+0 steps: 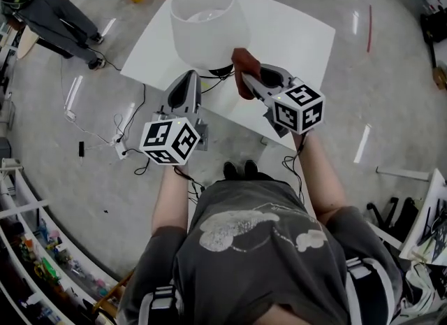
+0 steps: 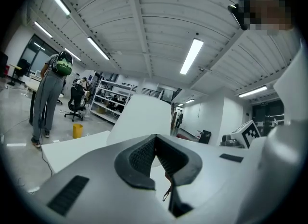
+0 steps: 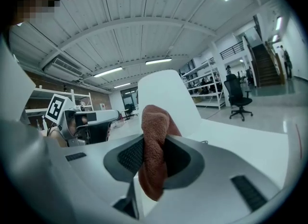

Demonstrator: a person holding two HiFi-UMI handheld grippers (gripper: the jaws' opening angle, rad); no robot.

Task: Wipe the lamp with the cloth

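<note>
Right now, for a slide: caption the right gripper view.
Right tool grips the cloth, lamp ahead.

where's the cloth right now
The reddish-brown cloth is pinched in the right gripper, right of centre in the head view. It sits just beside the lower right edge of the lamp shade, above the white table.

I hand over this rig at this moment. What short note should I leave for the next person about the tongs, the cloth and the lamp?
The left tongs are shut and hold nothing; they point at the lamp.
The right tongs are shut on the cloth, which is close beside the lower edge of the lamp's shade; contact cannot be told.
The lamp stands upright on the white table.
Done: the cloth is gripped and at the lamp.
Left: wipe the lamp; how much is already wiped does not show.
</note>
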